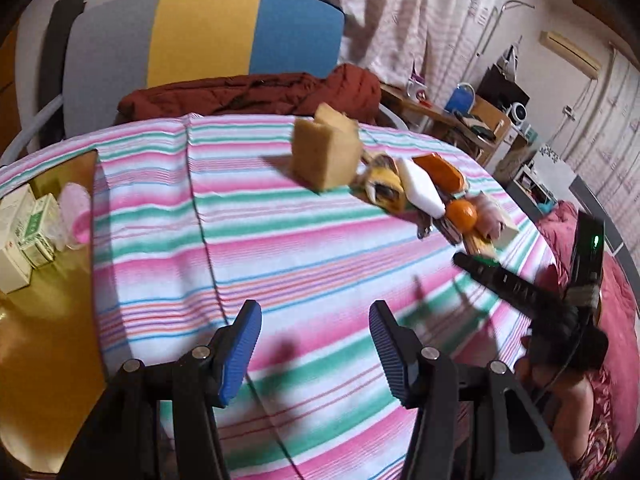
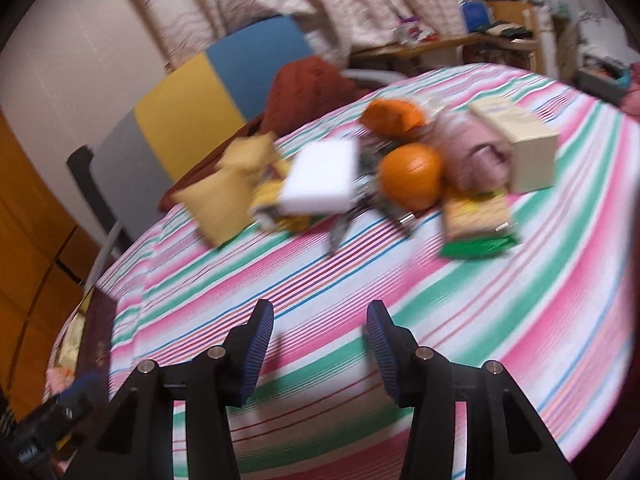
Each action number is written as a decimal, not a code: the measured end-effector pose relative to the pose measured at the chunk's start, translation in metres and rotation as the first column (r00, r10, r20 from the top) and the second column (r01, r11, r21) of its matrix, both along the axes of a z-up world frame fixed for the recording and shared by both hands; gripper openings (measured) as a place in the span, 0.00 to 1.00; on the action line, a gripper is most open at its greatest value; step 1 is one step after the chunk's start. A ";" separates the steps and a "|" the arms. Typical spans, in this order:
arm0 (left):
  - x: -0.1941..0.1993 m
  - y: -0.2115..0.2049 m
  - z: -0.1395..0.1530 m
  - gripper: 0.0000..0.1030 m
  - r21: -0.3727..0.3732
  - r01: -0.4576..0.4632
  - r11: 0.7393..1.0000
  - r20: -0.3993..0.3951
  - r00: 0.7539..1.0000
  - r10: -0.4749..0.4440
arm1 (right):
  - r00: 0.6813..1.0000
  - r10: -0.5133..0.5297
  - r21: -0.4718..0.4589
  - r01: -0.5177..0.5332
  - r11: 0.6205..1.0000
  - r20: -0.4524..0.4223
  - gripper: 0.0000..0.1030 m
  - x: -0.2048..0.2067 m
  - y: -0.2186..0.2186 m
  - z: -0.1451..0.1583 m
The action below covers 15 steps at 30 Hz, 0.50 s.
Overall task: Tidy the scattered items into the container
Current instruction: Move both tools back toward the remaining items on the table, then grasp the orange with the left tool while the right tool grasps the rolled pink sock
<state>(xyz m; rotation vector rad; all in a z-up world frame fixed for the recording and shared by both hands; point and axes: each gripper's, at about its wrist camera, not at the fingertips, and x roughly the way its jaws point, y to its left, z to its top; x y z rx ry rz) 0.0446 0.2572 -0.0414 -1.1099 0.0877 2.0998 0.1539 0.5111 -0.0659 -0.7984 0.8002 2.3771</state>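
A pile of scattered items lies on the striped tablecloth: a yellow sponge, a white block, an orange, an orange packet, a pink cloth, a cream box and a green-edged snack packet. The orange and white block also show in the blurred right wrist view. My left gripper is open and empty above the cloth. My right gripper is open and empty, short of the pile; it shows in the left wrist view.
A gold container at the table's left edge holds small boxes and a pink item. A grey, yellow and blue chair with a dark red garment stands behind the table. A cluttered desk is at the right.
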 end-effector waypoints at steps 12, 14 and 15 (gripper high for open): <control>0.022 0.009 -0.016 0.55 -0.009 0.043 0.999 0.058 0.997 -0.042 | 0.983 -0.168 0.090 0.161 0.983 0.078 0.51 0.002 0.086 -0.005; 0.024 0.010 -0.016 0.55 -0.009 0.047 0.999 0.059 0.997 -0.046 | 0.979 -0.160 0.134 0.142 0.981 0.130 0.51 -0.008 0.089 -0.004; 0.025 0.010 -0.016 0.55 -0.009 0.051 0.999 0.060 0.997 -0.050 | 0.975 -0.165 0.155 0.142 0.978 0.147 0.51 -0.011 0.091 -0.003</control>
